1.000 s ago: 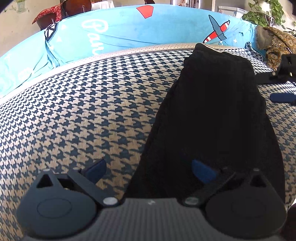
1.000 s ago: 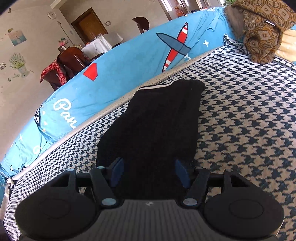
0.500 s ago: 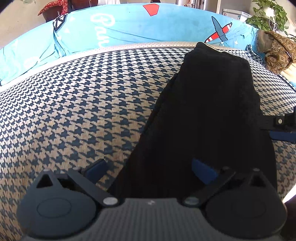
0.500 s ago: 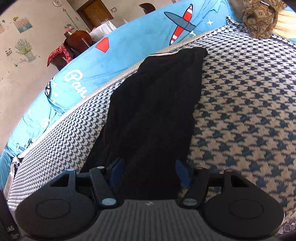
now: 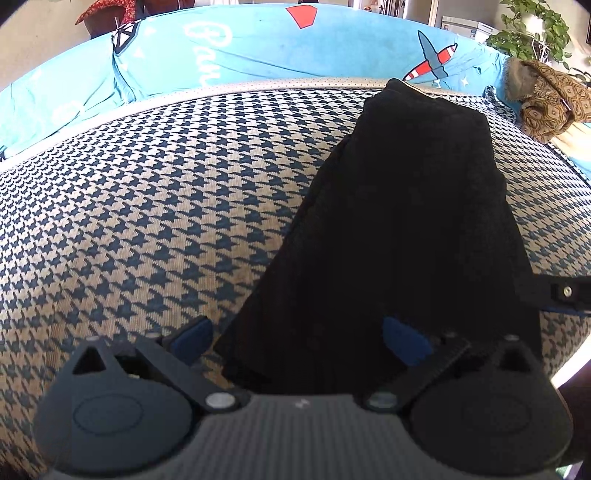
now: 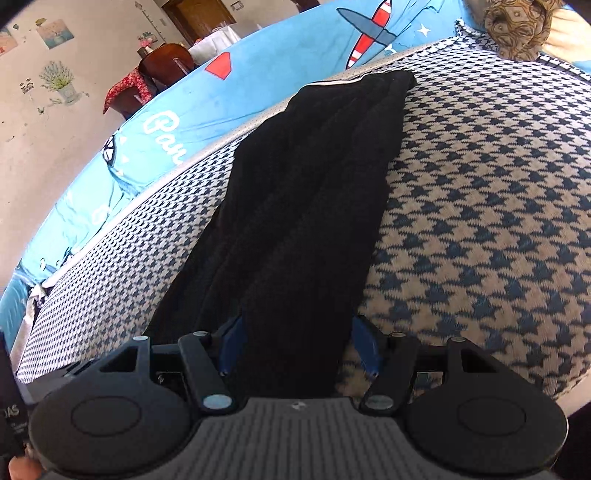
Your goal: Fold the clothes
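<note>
A long black garment (image 5: 406,229) lies folded lengthwise on the houndstooth cushion (image 5: 166,206), its far end by the blue backrest. My left gripper (image 5: 299,339) is open over the garment's near left corner; one blue pad (image 5: 192,334) is on the cushion, the other (image 5: 404,343) over the cloth. My right gripper (image 6: 299,343) is open, its pads astride the near end of the garment (image 6: 306,206). The right gripper's finger also shows at the right edge of the left wrist view (image 5: 565,293).
A blue printed cover (image 5: 258,48) drapes the backrest behind the cushion. A brown patterned cloth (image 5: 546,99) lies at the far right corner, also in the right wrist view (image 6: 521,26). The cushion's front edge (image 6: 569,384) drops off close by.
Both grippers have drawn back toward the near end of the garment, so more of its length shows. Both stay open.
</note>
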### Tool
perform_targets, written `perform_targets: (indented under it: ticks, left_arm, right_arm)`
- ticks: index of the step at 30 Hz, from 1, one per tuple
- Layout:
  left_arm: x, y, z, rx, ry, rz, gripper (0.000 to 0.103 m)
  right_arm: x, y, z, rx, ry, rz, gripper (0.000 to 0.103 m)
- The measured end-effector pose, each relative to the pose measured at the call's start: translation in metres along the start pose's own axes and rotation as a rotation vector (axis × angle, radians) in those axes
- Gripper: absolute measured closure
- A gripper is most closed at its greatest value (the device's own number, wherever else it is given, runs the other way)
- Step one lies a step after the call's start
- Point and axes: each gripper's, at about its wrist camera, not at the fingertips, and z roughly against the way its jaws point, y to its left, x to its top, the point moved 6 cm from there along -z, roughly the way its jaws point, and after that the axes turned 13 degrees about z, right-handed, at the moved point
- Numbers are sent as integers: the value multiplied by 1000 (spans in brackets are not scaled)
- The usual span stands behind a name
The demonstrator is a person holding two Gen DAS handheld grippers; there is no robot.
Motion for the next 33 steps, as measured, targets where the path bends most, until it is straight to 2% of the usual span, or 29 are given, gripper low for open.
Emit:
perform_targets:
  ticks: [7, 15, 19, 24, 27, 30, 33]
  left_arm:
    - [-9, 6, 11, -21, 4, 16, 0]
    - [-16, 14, 26, -102, 12, 73, 0]
    - [-18, 17, 30, -137, 19, 97, 0]
    - [-23, 19, 34, -167, 31, 110, 0]
    - [-27, 19, 36, -182, 42, 106, 0]
    - [-31, 19, 38, -190, 48, 101, 0]
    - [-31, 19, 39, -201, 51, 106, 0]
  right_arm:
    - [-25, 2, 14, 39, 31, -23, 39]
    - [-40, 0, 15, 72, 69, -83, 39]
    - [-44, 2, 10, 133, 96, -133, 37]
    - [-45, 12, 6, 142, 86, -101, 30]
    - [-45, 17, 5, 155, 76, -88, 30]
    - [-44, 22, 2, 175, 71, -90, 39]
    - [-43, 25, 0, 167, 63, -90, 40]
